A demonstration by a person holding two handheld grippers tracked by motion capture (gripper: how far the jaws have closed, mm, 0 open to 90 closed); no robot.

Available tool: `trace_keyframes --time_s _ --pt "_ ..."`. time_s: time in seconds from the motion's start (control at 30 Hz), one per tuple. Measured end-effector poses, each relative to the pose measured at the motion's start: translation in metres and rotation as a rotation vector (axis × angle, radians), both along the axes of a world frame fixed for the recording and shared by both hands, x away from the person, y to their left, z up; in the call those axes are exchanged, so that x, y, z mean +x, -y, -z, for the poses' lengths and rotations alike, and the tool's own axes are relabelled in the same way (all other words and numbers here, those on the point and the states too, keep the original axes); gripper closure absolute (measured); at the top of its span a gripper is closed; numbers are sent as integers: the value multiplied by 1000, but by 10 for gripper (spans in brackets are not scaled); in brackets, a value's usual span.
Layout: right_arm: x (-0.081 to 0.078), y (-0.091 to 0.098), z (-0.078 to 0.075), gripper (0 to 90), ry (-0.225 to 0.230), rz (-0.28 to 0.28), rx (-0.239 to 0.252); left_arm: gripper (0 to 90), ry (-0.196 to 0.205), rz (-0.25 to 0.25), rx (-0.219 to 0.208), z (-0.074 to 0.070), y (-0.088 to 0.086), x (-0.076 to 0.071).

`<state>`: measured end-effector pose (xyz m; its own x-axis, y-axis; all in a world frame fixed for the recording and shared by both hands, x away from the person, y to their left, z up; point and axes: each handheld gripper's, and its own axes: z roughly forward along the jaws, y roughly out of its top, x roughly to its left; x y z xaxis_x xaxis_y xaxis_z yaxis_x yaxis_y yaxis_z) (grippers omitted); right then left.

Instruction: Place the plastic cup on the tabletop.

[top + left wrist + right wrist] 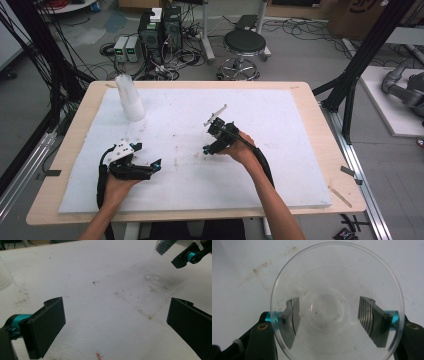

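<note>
Nearest the person, the left gripper [156,165] rests low over the white pad [280,165] at the near left of the desk [75,197], its jaws standing wide apart with nothing between them; in the left gripper view bare pad lies ahead of the two black plates. A little farther in and toward the middle, the right gripper [208,148] points down at the pad with its jaws clamped on a clear plastic cup [337,305]. The right gripper view looks straight down the cup's open mouth to its base, with the two ribbed pads [293,312] pressing on the wall from either side, so the cup's long axis runs upright, mouth up, in line with the gripper. In the left gripper view the cup [160,265] shows faintly at the far right, its base close to the pad or just touching it; which, I cannot tell. What the coming move seems to turn on is that short drop straight beneath the cup, and the right hand alone has it. Farther off at the far left stands a stack of cups [129,97], well apart from both grippers and nearer the left hand. Beyond the desk a stool [244,42] stands on the floor.
</note>
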<state>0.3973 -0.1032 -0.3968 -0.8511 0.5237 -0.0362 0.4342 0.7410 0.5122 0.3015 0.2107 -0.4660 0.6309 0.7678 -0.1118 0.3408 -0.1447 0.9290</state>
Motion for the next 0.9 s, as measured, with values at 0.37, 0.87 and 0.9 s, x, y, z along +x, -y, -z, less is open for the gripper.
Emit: trace_keyframes --time_s 0.37,0.87,0.9 --pt "-2 0 8 368 38 12 46 19 -3 0 -6 0 0 0" --pt "-2 2 19 187 67 43 76 19 -6 0 -16 0 -1 0" --pt "-2 3 19 187 69 48 85 19 -6 0 -17 0 -1 0"
